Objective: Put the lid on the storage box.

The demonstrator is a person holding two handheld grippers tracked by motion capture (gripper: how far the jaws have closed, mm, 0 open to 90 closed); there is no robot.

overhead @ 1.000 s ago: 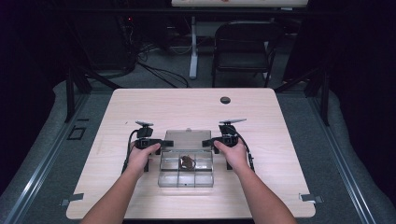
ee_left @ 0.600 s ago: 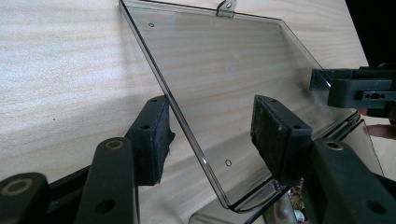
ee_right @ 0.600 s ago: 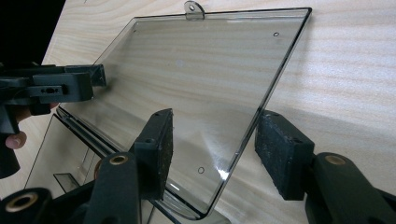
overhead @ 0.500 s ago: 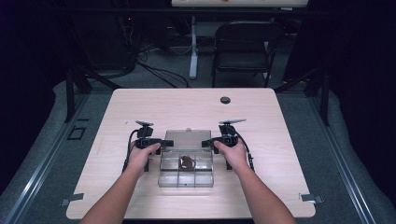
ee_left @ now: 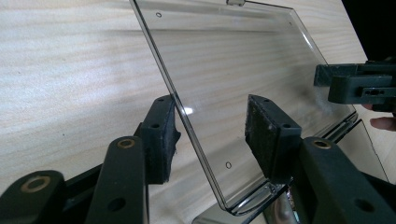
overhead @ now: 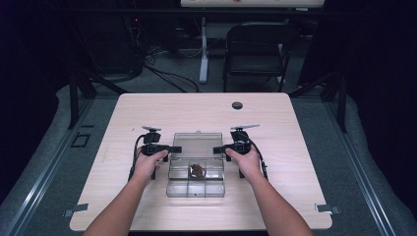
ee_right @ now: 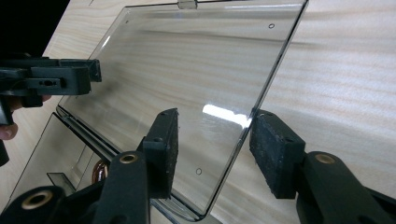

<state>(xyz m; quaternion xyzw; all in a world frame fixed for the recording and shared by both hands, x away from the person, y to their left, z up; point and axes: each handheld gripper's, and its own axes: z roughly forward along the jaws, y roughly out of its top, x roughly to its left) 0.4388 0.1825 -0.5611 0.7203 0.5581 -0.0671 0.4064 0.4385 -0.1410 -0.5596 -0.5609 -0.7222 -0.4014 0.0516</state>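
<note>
A clear plastic compartment box [overhead: 173,189] lies near the table's front, its lid [overhead: 197,144] swung open toward the back. A small brown object [overhead: 196,170] sits in a middle compartment. My left gripper [overhead: 172,149] is at the lid's left edge and my right gripper [overhead: 219,149] at its right edge. In the left gripper view the lid's edge [ee_left: 196,140] stands between the left gripper's [ee_left: 212,126] pads, close to the left pad. In the right gripper view the lid's edge [ee_right: 243,130] stands between the right gripper's [ee_right: 215,135] pads. Both pairs of jaws have just been closing, with a gap still showing.
A small black round cap [overhead: 237,105] lies at the back of the light wooden table [overhead: 295,196]. A folding chair [overhead: 255,49] and cables stand on the floor beyond the table. Both forearms come in from the front edge.
</note>
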